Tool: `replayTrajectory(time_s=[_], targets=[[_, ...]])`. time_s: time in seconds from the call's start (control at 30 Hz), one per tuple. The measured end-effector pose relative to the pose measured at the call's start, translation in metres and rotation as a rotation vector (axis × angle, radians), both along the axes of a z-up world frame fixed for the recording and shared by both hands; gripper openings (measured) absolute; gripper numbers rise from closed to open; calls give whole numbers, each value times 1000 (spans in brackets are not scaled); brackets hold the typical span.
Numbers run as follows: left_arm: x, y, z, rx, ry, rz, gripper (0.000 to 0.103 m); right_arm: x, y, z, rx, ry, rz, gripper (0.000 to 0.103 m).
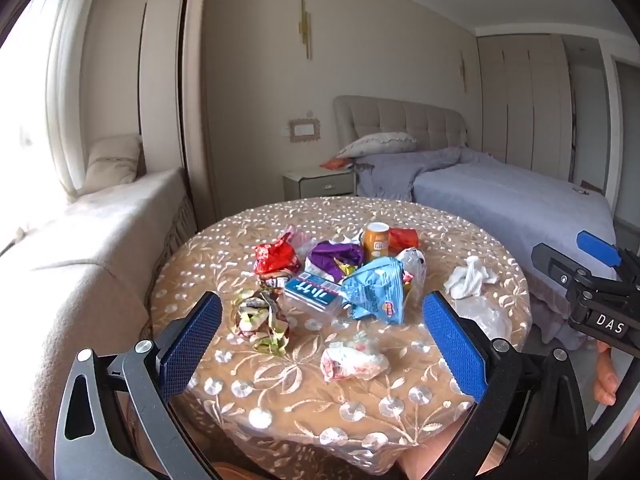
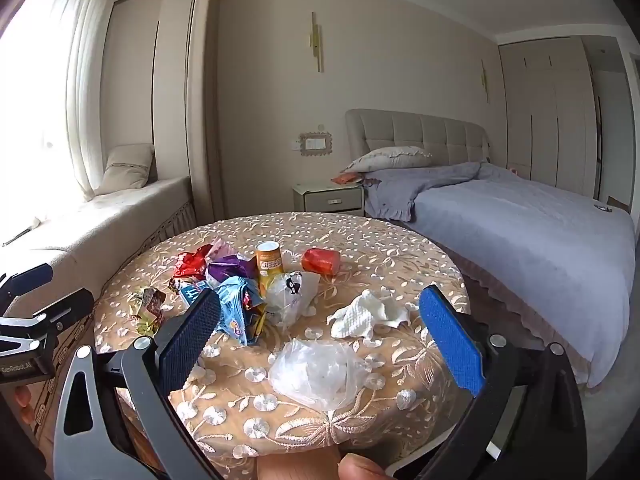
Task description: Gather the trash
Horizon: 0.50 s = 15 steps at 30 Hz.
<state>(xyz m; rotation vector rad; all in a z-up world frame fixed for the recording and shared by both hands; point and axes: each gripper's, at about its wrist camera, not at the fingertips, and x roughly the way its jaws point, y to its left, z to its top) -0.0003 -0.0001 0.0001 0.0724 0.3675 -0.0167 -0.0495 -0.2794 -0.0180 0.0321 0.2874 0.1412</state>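
I hold both sets of jaws spread wide and empty above the near edge of the tabletop [image 1: 400, 216]. Between the left gripper's [image 1: 322, 344] jaws lies a crumpled white-and-red wrapper [image 1: 352, 362]; just past them sit a green-gold wrapper [image 1: 262, 320] and a blue snack bag [image 1: 374, 288]. Between the right gripper's [image 2: 320, 344] jaws lies a clear plastic bag [image 2: 316, 372], with a white tissue [image 2: 368, 314] just beyond. Farther off stands an orange can [image 2: 270, 266], and behind everything the bed [image 2: 520, 216].
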Motion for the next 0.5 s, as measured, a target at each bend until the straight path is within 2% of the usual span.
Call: replayTrajectory(time_s=[0.07,0.5], targets=[[1,0,0,-8,26,3,98,-1,2,-3,-1,-5,3,99],[1,4,-5,-9,30,5,98,3,5,1,-14,-11,27,99]])
